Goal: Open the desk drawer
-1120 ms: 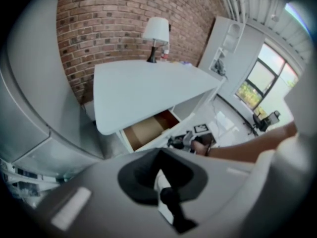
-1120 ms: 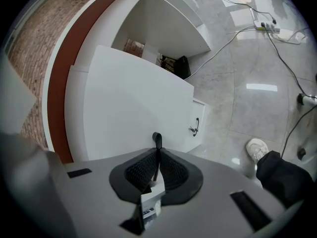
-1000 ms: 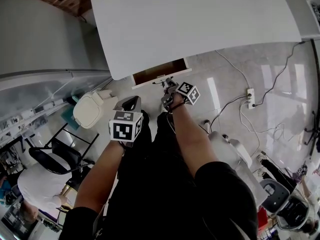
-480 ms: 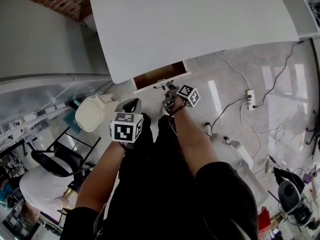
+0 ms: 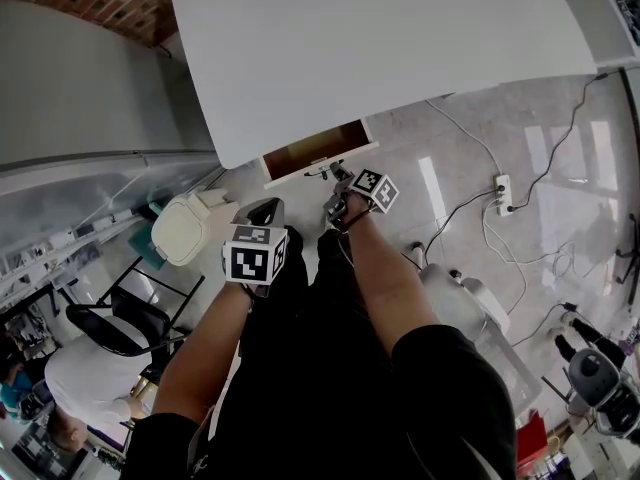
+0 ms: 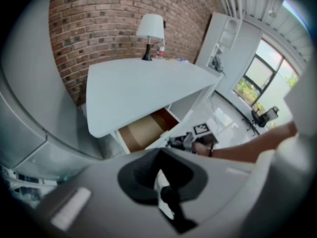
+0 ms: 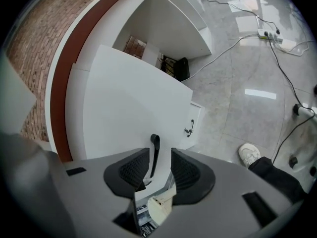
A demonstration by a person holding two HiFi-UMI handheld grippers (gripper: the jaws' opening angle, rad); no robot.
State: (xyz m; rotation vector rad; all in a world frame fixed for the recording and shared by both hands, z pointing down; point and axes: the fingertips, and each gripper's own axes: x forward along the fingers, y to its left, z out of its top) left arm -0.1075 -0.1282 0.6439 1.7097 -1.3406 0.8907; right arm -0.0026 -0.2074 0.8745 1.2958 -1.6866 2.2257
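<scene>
Right gripper (image 7: 160,157) sits at the drawer front under the near edge of the white tabletop (image 5: 380,48), and its jaws have just been opening: they stand apart, with the black handle (image 7: 155,145) between them and neither pad pressing on it. The desk drawer (image 5: 312,146) is pulled out past that edge, and only its brown floor shows inside. It reaches as far out as a second ago, and the right gripper keeps the same spot. The left gripper (image 5: 266,206) hangs near the person's knees, jaws together and empty. A cream chair (image 5: 180,230) stands by the near-left corner. Right of the drawer lies tiled floor (image 5: 470,138) with a power strip (image 5: 503,190) and cables.
</scene>
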